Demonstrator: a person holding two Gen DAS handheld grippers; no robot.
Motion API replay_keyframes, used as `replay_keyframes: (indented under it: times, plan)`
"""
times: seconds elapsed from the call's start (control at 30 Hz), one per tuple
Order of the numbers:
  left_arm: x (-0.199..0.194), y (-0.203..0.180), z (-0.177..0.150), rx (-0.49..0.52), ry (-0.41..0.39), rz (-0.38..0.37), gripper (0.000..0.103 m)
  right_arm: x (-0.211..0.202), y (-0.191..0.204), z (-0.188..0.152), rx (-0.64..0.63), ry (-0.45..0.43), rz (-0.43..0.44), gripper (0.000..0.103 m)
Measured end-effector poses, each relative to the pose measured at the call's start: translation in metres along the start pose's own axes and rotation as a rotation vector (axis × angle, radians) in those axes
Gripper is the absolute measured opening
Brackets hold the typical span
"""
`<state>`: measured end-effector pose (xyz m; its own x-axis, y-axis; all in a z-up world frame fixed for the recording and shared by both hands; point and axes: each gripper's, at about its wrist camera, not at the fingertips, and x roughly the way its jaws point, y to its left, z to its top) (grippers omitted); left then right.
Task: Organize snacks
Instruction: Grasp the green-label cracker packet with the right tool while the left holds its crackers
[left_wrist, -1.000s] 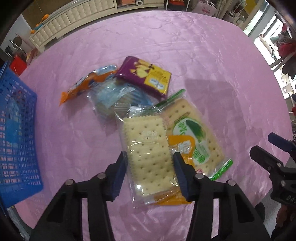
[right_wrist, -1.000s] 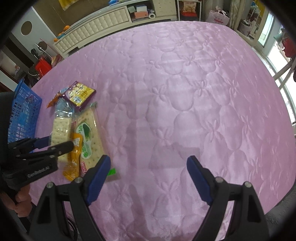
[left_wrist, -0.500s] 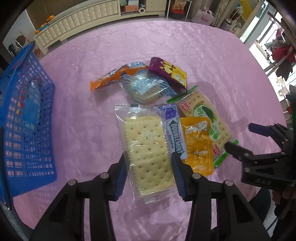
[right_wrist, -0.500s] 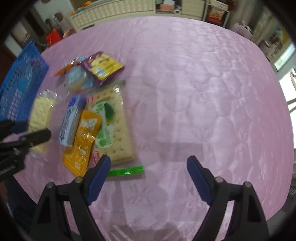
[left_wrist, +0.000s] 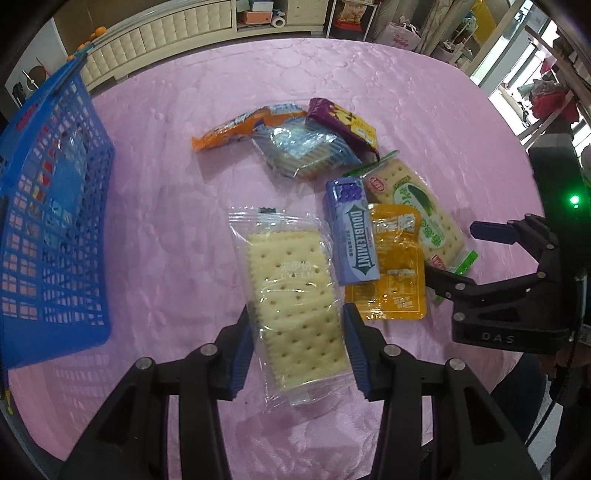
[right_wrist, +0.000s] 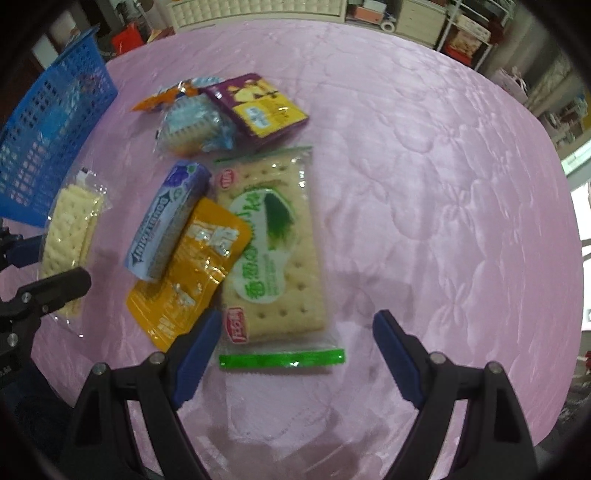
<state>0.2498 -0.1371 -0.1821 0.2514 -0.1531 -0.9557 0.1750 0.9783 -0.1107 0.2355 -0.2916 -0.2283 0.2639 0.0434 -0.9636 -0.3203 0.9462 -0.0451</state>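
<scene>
My left gripper (left_wrist: 297, 332) is shut on a clear pack of plain crackers (left_wrist: 291, 284), its blue pads pressing the pack's long sides. The same pack (right_wrist: 70, 229) shows at the left of the right wrist view. My right gripper (right_wrist: 297, 325) stands open just above the near end of a green-labelled cracker pack (right_wrist: 273, 243), touching nothing. Beside that pack lie a purple-blue gum pack (right_wrist: 166, 225) and an orange sachet (right_wrist: 192, 266). Farther back are a purple snack pack (left_wrist: 343, 125), a bluish clear biscuit pack (left_wrist: 303, 151) and an orange wrapper (left_wrist: 236, 129).
A blue plastic basket (left_wrist: 48, 221) stands at the left edge of the round table, which is covered by a pink cloth (right_wrist: 424, 184). Something blue lies inside the basket. Shelves and cabinets stand beyond the table's far edge.
My left gripper carried the plain cracker pack left off the pile, toward the basket, uncovering the gum pack and orange sachet. My right gripper swung left and came over the green-labelled pack.
</scene>
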Motion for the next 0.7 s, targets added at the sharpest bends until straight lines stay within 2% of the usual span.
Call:
replay_keyframes:
  times: [0.27,0.5,0.57,0.63,0.7]
  plan:
    - [-0.002,0.009,0.001,-0.009,-0.029,-0.021,0.043,0.013,0.016,0.026,0.01,-0.013,0.004,0.088]
    - [-0.003,0.019,0.004,-0.009,-0.023,-0.037,0.043,0.023,0.021,0.058,0.011,-0.046,0.003,0.088]
    - [-0.001,0.021,0.006,-0.008,-0.023,-0.035,0.043,0.025,0.022,0.063,0.006,-0.055,-0.003,0.093]
    - [0.003,0.021,0.009,-0.011,-0.023,-0.036,0.043,0.029,0.017,0.068,0.044,-0.052,0.002,0.101]
    - [0.004,0.024,0.008,-0.021,-0.026,-0.048,0.043,0.032,0.016,0.067,0.042,-0.07,-0.002,0.103]
